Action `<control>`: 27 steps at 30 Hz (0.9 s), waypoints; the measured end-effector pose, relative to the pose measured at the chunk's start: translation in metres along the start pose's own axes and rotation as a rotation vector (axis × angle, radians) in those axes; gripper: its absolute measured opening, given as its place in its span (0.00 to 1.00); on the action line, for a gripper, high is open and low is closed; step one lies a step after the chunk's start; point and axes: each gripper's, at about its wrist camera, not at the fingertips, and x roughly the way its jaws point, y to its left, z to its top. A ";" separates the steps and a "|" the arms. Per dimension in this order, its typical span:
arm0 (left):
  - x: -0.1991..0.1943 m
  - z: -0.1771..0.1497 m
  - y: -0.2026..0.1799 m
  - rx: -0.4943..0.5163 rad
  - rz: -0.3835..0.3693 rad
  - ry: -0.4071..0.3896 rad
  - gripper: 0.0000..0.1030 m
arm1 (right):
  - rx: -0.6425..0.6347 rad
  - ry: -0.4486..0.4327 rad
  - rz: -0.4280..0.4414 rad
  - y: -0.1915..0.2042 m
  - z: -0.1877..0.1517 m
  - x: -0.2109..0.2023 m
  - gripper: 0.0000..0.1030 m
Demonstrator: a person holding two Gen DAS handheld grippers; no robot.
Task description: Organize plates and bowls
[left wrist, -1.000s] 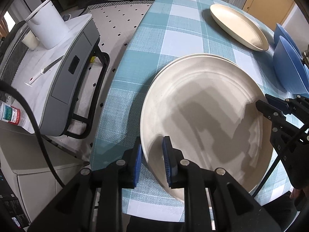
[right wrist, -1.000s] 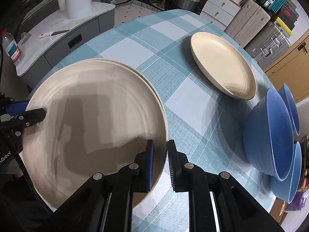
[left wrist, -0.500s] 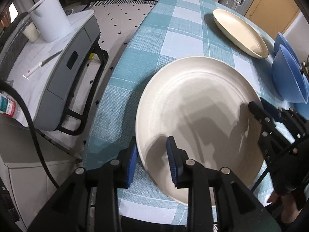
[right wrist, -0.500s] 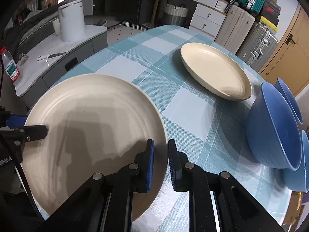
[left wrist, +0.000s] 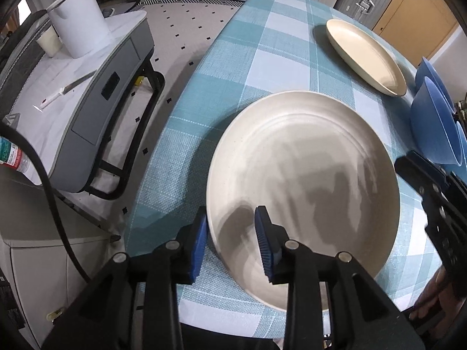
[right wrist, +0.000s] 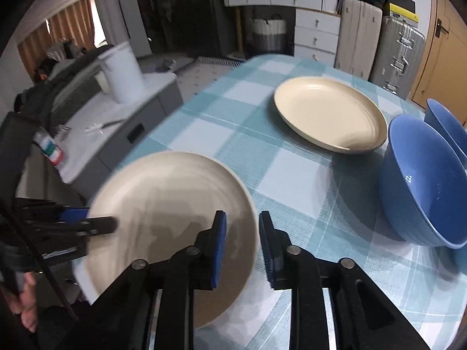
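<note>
Checked teal bench (left wrist: 280,67) | cream ridged plate (left wrist: 303,180) lower centre; glossy | left claw (left wrist: 232,242), right claw (right wrist: 240,245): opening, rim between, pads clear

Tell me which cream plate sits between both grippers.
The near plate at the table's front edge; the far plate lies untouched beside the blue bowls.

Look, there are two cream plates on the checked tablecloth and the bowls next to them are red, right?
Not quite. The bowls are blue, not red; the right wrist view shows them clearly. The rest holds: a near cream plate and a far cream plate sit on the checked tablecloth.
</note>
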 end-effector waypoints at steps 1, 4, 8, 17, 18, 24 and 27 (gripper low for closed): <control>-0.001 -0.001 0.000 0.000 0.002 -0.005 0.33 | 0.006 0.001 0.004 0.001 -0.001 -0.001 0.31; -0.007 -0.004 0.000 -0.006 0.035 -0.030 0.44 | 0.025 0.004 0.020 -0.002 -0.006 -0.007 0.32; -0.014 -0.007 0.002 -0.004 0.064 -0.056 0.44 | 0.045 0.006 0.049 -0.008 -0.015 -0.019 0.32; -0.037 -0.028 0.005 -0.011 0.057 -0.206 0.46 | 0.066 -0.031 0.060 -0.028 -0.032 -0.057 0.32; -0.042 -0.031 0.003 -0.006 0.053 -0.226 0.46 | 0.071 -0.036 0.064 -0.031 -0.034 -0.061 0.32; -0.075 -0.050 -0.023 0.042 0.011 -0.378 0.46 | 0.112 -0.087 0.060 -0.042 -0.051 -0.083 0.32; -0.088 -0.066 -0.043 0.073 -0.006 -0.484 0.46 | 0.193 -0.114 0.097 -0.052 -0.064 -0.092 0.32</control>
